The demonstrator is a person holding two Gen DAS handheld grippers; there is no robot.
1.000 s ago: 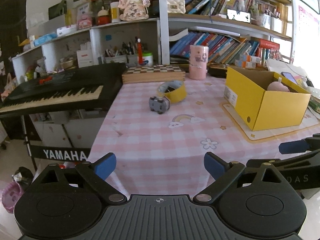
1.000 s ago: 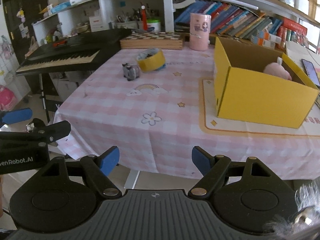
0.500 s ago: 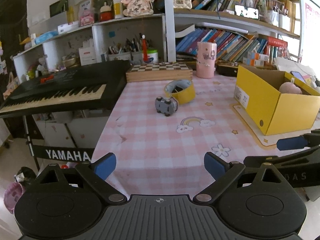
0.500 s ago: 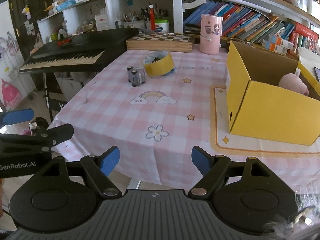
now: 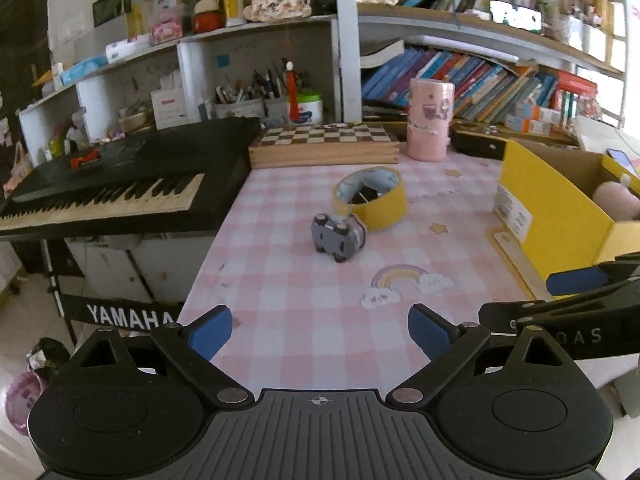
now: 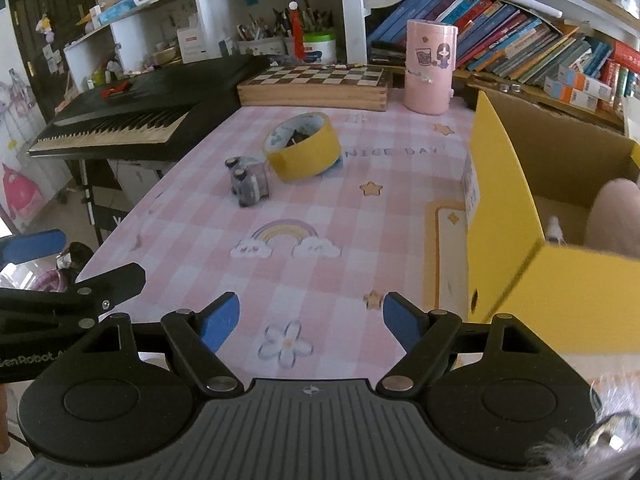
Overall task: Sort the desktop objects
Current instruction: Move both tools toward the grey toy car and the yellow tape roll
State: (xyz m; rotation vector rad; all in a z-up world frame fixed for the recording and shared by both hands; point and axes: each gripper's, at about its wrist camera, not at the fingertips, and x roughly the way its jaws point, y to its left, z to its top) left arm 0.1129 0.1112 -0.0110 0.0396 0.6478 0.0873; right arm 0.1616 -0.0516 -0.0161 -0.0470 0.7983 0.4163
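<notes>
A small grey toy car [image 5: 338, 236] lies on its side on the pink checked tablecloth, touching a yellow tape roll [image 5: 372, 198]. Both also show in the right wrist view, the car [image 6: 248, 184] and the tape roll [image 6: 304, 152]. An open yellow cardboard box [image 5: 556, 216] stands at the right with a pink soft object [image 6: 616, 216] inside. My left gripper [image 5: 320, 330] is open and empty over the table's near edge. My right gripper [image 6: 312, 322] is open and empty, beside the box [image 6: 508, 240].
A black Yamaha keyboard [image 5: 108, 188] stands left of the table. A wooden chessboard box [image 5: 324, 144] and a pink cylinder [image 5: 430, 120] stand at the table's back edge. Shelves of books and pens rise behind.
Both grippers have moved forward over the table toward the car and tape roll, which now look larger. Both stay open.
</notes>
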